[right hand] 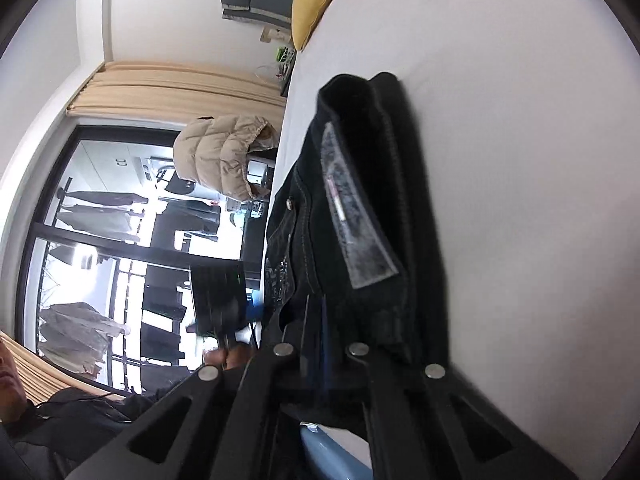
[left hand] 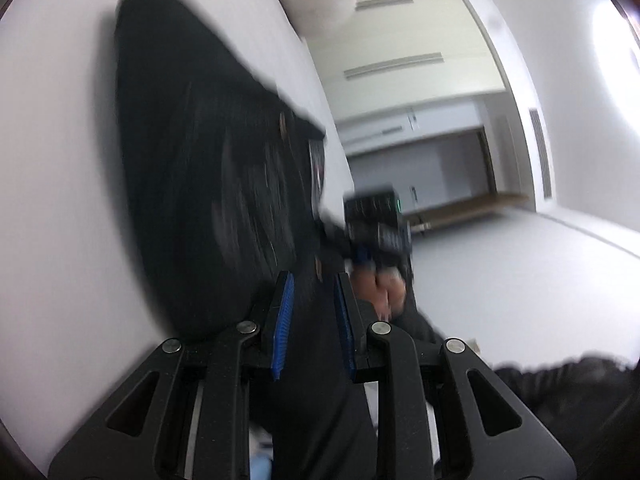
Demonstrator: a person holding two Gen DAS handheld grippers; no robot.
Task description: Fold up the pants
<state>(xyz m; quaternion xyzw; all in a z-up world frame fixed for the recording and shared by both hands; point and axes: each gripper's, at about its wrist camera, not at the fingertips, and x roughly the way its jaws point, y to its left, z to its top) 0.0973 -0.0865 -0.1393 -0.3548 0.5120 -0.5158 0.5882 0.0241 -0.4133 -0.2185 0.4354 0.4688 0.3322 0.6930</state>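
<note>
Black pants [left hand: 192,184] lie spread over the white bed [left hand: 52,160], blurred in the left wrist view. My left gripper [left hand: 314,280] is shut on a fold of this dark cloth, which fills the gap between its blue pads [left hand: 282,320]. Just beyond it, a hand holds my right gripper [left hand: 376,232] at the pants' edge. In the right wrist view the pants [right hand: 360,200] show their waistband, a rivet and an inner label. My right gripper [right hand: 316,312] is shut on the fabric, with cloth bunched over its jaws. The left gripper [right hand: 218,296] appears to the left of it.
The bed [right hand: 520,160] stretches away past the pants. A yellow pillow [right hand: 316,0] lies at its far end. A beige puffer jacket [right hand: 224,156] hangs beside the bed, in front of a large window [right hand: 100,240]. A person's dark sleeve [left hand: 560,380] is nearby.
</note>
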